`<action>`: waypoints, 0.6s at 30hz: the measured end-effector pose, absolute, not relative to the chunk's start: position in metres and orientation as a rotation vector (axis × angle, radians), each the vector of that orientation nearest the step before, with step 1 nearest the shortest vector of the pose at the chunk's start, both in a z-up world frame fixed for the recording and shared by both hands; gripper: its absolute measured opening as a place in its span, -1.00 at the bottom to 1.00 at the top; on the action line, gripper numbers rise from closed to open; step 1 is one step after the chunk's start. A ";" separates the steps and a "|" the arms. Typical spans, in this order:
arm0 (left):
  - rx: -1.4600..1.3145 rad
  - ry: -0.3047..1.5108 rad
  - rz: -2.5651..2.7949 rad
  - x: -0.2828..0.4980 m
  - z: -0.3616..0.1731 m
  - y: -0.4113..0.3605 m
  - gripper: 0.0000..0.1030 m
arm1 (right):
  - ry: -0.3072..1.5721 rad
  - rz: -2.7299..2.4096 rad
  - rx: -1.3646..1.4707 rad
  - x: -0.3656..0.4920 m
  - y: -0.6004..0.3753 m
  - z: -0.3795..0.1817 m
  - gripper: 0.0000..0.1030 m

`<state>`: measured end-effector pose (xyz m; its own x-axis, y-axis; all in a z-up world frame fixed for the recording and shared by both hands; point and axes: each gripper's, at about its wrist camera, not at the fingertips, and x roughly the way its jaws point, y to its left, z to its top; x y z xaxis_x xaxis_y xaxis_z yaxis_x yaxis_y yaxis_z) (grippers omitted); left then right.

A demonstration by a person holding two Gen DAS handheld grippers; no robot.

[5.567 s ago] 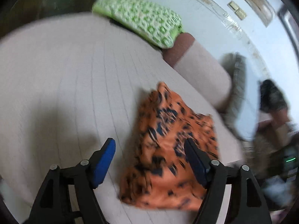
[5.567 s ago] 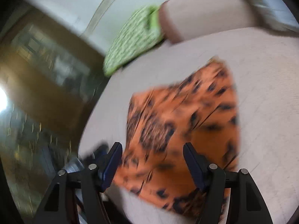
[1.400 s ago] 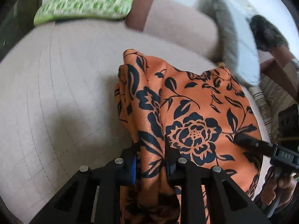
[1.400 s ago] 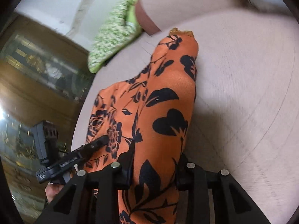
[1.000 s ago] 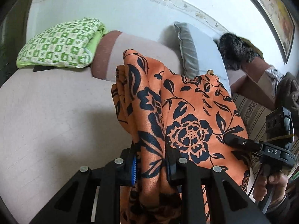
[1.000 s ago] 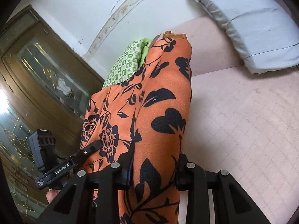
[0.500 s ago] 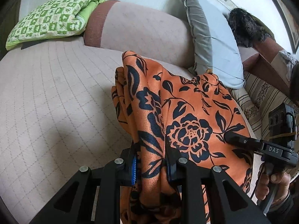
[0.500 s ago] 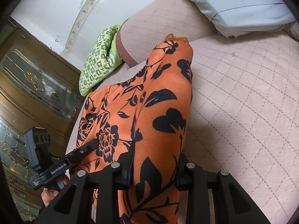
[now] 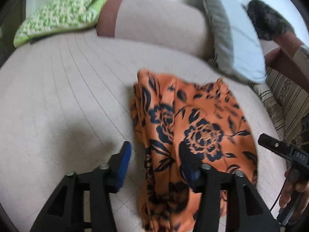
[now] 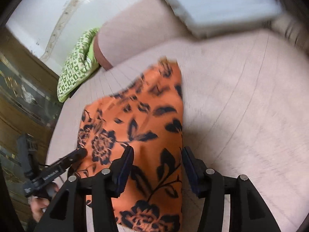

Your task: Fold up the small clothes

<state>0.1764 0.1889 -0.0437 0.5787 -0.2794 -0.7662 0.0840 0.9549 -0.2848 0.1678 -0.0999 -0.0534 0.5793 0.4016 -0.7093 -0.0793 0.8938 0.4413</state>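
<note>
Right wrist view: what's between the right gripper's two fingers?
The orange floral garment lies between them on the bed cover. The right gripper's jaws are opening and the pads no longer press it.

Left of the orange floral garment (image 9: 193, 127) the quilted bed (image 9: 58, 100) lies bare and open to a gripper. The far edge is walled by a beige bolster (image 9: 160, 21), a green checked pillow (image 9: 58, 13) and a grey pillow (image 9: 237, 38) lying near the garment's far corner. Right of the garment the bed (image 10: 241, 106) is also bare.
</note>
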 end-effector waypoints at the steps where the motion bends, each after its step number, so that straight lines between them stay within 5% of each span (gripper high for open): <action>1: -0.228 0.905 -0.209 0.170 -0.039 0.195 0.31 | 0.888 0.309 0.400 0.161 -0.098 -0.045 0.19; 4: -0.186 0.849 -0.189 0.150 -0.037 0.201 0.55 | 0.880 0.407 0.437 0.146 -0.081 -0.043 0.40; 8: -0.065 1.041 -0.165 0.156 -0.087 0.186 0.56 | 1.049 0.389 0.475 0.148 -0.078 -0.101 0.42; 18: 0.011 0.944 -0.156 0.128 -0.078 0.188 0.56 | 0.907 0.411 0.599 0.204 -0.103 -0.048 0.42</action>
